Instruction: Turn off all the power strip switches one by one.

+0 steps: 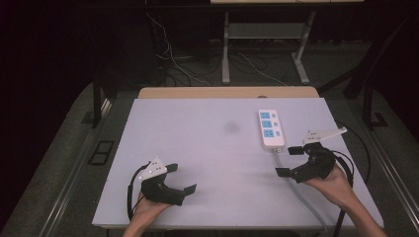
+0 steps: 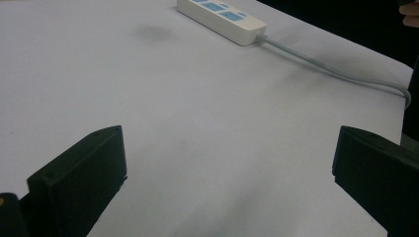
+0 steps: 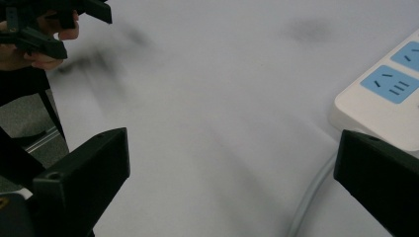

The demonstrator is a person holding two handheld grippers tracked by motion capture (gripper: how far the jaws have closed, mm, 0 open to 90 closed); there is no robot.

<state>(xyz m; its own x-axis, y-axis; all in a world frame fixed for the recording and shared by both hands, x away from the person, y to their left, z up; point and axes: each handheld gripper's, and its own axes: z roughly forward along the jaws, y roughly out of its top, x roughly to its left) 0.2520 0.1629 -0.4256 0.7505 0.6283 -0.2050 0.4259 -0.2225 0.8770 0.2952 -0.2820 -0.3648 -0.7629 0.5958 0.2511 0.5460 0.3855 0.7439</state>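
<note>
White and rectangular, the bench [image 1: 197, 163] takes up the middle of the high view, with a wooden edge along its far side. A white power strip [image 1: 271, 129] with blue sockets lies on the right part of the bench, its long side pointing away from the person. Its grey cable [image 1: 301, 195] runs back toward the near edge. The left gripper [image 1: 180, 178] is held over the near left part of the bench, its jaws spread and holding nothing. The right gripper [image 1: 289, 160] sits just beside the near end of the power strip, jaws also spread and empty. A faint dark smudge [image 1: 231, 127] marks the bench left of the strip.

From the left gripper view, both black jaws stand wide apart over bare bench [image 2: 207, 148]. The power strip [image 2: 222, 15] lies far off at the top, its cable [image 2: 341, 74] curving to the bench edge.

From the right gripper view, the jaws are spread wide, and the power strip [image 3: 385, 98] lies close by the right jaw with the cable [image 3: 311, 197] below it. The left gripper [image 3: 74, 27] appears at the upper left, held in a hand [image 3: 29, 57].
</note>
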